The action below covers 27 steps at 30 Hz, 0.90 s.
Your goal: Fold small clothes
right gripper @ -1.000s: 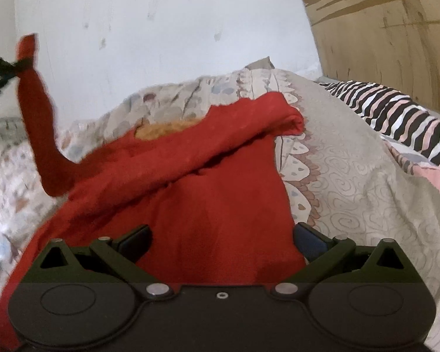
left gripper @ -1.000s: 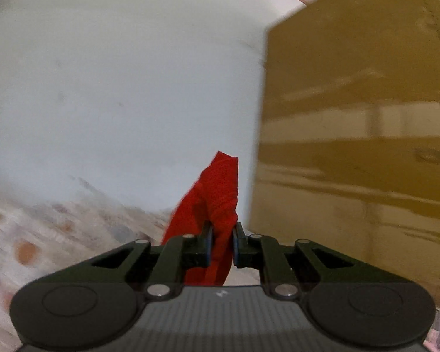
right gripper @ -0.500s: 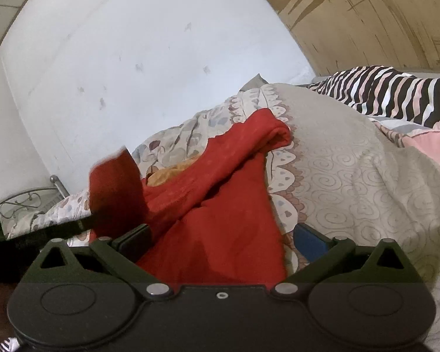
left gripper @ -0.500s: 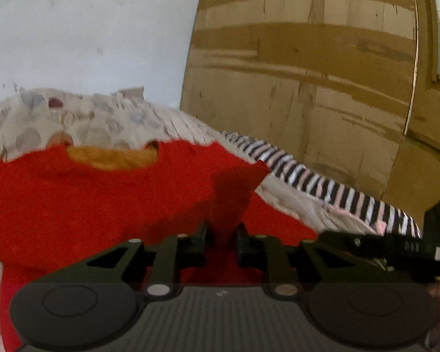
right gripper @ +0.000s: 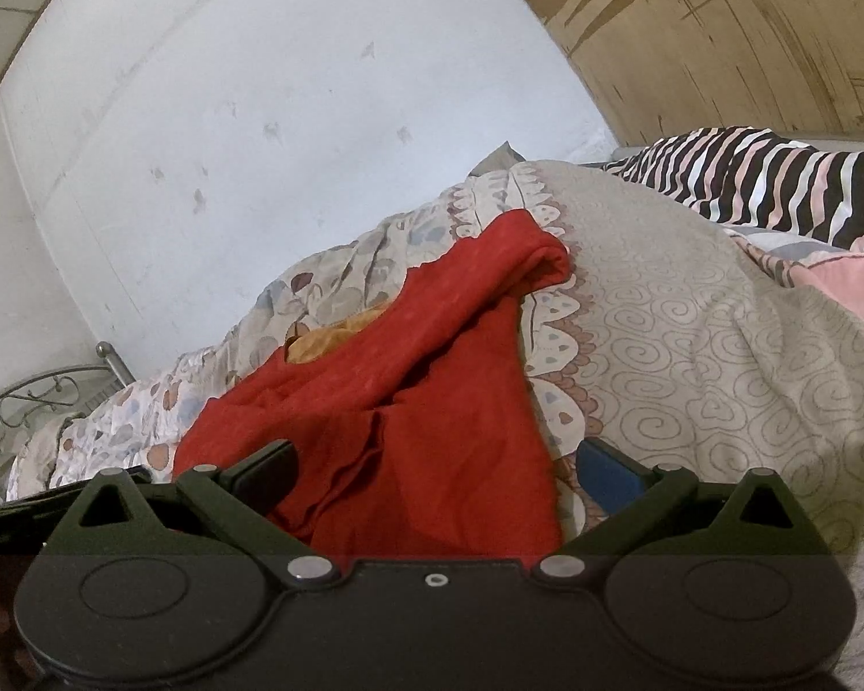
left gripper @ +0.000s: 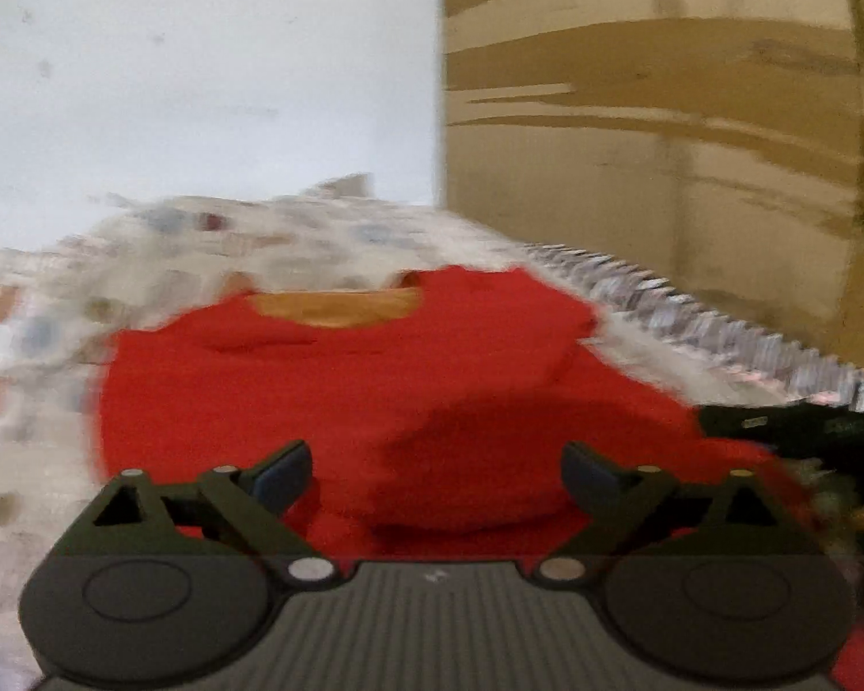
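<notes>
The red shirt point(right gripper: 409, 403) lies spread on the patterned bedspread point(right gripper: 691, 345), its orange-lined neck opening point(left gripper: 340, 308) toward the far side near the white wall point(right gripper: 259, 115) and a striped pillow point(right gripper: 777, 184) well off to the right. What has just changed is the left gripper's point(left gripper: 435, 475) hold: a second ago it was pinched on a sleeve and held it high in the air, half a second ago it had carried that sleeve down and across over the body of the shirt, and now its jaws stand wide apart with nothing between them — the sleeve has been let go. In the left wrist view the cloth forms a rounded, doubled-over fold point(left gripper: 472, 460) just ahead of the fingers, which looks like the dropped sleeve resting on the chest, though the picture is blurred by motion. The right gripper point(right gripper: 435, 475) is spread open too, as it was throughout, hovering low over the near hem and gripping nothing; the other sleeve point(right gripper: 512, 253) is still bunched out toward the upper right. So I judge one sleeve folded in and the next step to be the opposite one — the right gripper is the nearer tool for it. The laid sleeve looks lumpy rather than flat, so it may want smoothing before the body is folded over.
</notes>
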Tool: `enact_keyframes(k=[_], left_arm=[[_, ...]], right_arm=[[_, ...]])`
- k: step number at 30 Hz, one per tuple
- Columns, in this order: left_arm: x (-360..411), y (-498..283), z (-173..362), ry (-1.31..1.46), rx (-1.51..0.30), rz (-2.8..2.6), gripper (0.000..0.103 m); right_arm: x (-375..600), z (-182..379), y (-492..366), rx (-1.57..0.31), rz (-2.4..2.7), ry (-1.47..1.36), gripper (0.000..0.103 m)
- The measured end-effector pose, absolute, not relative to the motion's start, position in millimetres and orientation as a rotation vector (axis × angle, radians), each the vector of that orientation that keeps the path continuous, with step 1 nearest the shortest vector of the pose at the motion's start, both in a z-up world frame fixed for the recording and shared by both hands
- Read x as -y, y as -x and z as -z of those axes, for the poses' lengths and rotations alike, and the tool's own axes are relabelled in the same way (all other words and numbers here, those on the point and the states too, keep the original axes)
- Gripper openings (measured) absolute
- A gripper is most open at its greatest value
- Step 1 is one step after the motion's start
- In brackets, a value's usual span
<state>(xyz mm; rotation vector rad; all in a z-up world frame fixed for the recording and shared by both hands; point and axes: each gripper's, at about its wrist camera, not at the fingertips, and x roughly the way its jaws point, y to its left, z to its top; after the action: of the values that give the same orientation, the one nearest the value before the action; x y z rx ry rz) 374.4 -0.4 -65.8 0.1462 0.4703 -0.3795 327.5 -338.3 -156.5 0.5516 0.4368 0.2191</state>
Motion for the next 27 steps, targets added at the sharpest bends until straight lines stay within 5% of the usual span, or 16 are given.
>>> enact_keyframes(k=[19,22,27], left_arm=[[-78,-468,131,-0.504,-0.414,-0.066,0.098],[-76,-470,130,-0.527,-0.368,-0.105,0.089],[-77,-461,118,-0.529,-0.290,-0.152,0.045]], right_arm=[[302,121,-367,-0.572,-0.172,-0.376,0.103],[285,123,-386,-0.597,-0.169,-0.313,0.103],[268,138,-395,-0.655,-0.135,-0.200,0.103]])
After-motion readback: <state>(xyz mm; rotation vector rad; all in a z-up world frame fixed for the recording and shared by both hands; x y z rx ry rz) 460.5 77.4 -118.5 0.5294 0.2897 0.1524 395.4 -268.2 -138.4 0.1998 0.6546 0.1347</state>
